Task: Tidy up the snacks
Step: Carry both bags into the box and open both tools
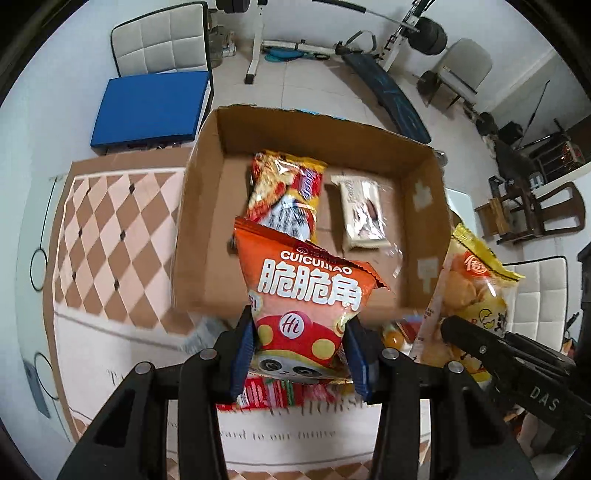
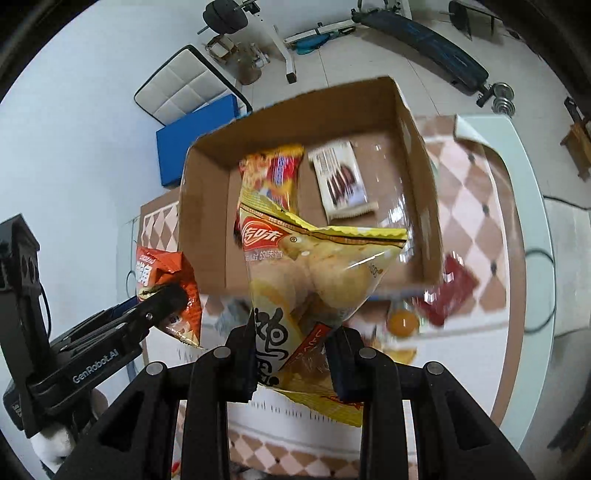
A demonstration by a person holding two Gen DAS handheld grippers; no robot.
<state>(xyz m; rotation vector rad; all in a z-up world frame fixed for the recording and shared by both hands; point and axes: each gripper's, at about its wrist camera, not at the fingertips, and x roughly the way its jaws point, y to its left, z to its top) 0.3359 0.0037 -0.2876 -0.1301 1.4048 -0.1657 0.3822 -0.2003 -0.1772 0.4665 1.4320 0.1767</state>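
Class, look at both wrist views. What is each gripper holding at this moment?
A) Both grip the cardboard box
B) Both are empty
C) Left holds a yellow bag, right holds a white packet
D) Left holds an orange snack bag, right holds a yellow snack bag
D: the left gripper is shut on the orange snack bag, and the right gripper is shut on the yellow snack bag, both above the cardboard box.

This is a room in a home, used both for eating and for exercise. A weight bench [image 1: 388, 92] with barbell plates [image 1: 430, 35] and dumbbells [image 2: 502, 98] stands on the pale tiled floor [image 1: 295, 88]. Padded white dining chairs [image 1: 162, 40] surround a desk [image 1: 33, 184] covered by a diamond-patterned cloth [image 1: 110, 229].
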